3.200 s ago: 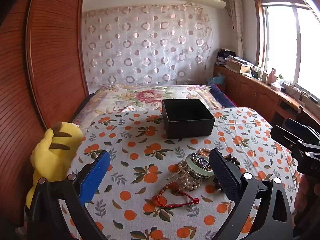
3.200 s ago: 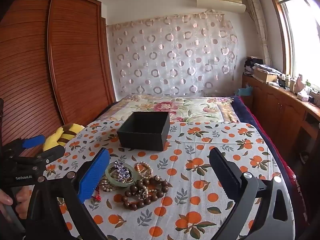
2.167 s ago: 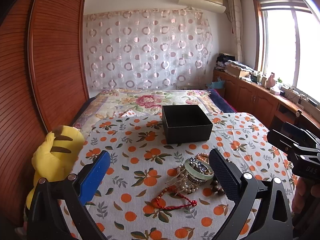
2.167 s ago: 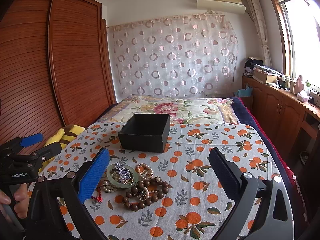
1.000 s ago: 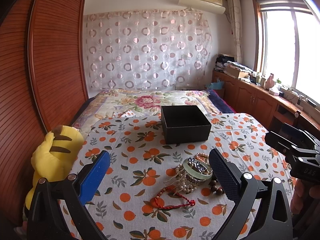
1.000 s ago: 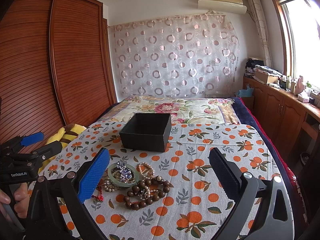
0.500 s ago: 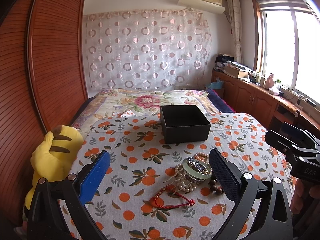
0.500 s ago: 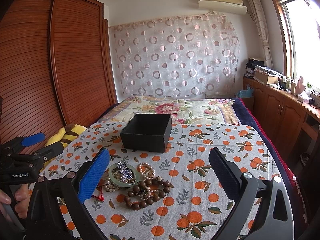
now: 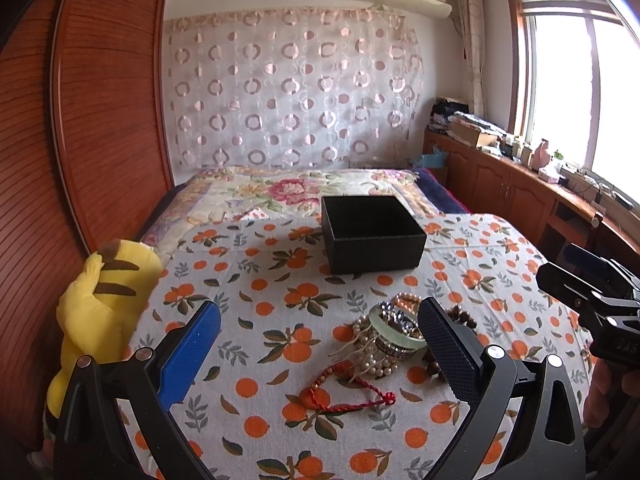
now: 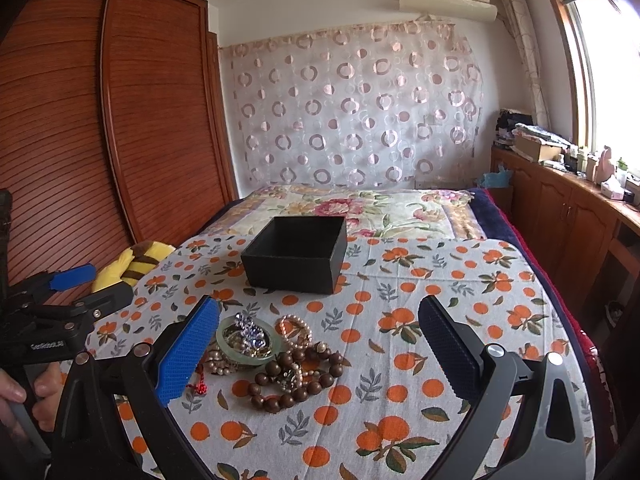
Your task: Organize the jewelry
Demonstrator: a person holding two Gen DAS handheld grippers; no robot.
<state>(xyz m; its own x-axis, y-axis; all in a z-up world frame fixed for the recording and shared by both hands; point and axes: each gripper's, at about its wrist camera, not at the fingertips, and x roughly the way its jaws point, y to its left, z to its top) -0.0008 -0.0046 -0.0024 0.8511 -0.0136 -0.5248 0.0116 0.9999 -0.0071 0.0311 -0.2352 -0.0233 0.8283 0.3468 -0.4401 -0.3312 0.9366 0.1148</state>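
Observation:
A pile of jewelry lies on the orange-print cloth: a pale green bangle point(image 9: 394, 330) point(image 10: 246, 342) with a sparkly piece inside, pearl strands point(image 9: 370, 354), a dark wooden bead bracelet point(image 10: 294, 378) and a red cord point(image 9: 344, 394). An open black box point(image 9: 372, 232) point(image 10: 298, 254) stands behind the pile. My left gripper point(image 9: 320, 352) is open and empty, hovering just in front of the pile. My right gripper point(image 10: 318, 350) is open and empty, with the pile near its left finger.
A yellow striped plush toy point(image 9: 98, 304) point(image 10: 138, 262) sits at the left edge by the wooden wardrobe point(image 9: 100, 120). A floral quilt point(image 9: 288, 192) lies behind the box. Wooden cabinets point(image 10: 560, 216) with clutter line the right wall under the window.
Both grippers have drifted slightly, so the view has risen and pulled back a little from the pile. Both stay open. The jewelry and the box have not moved.

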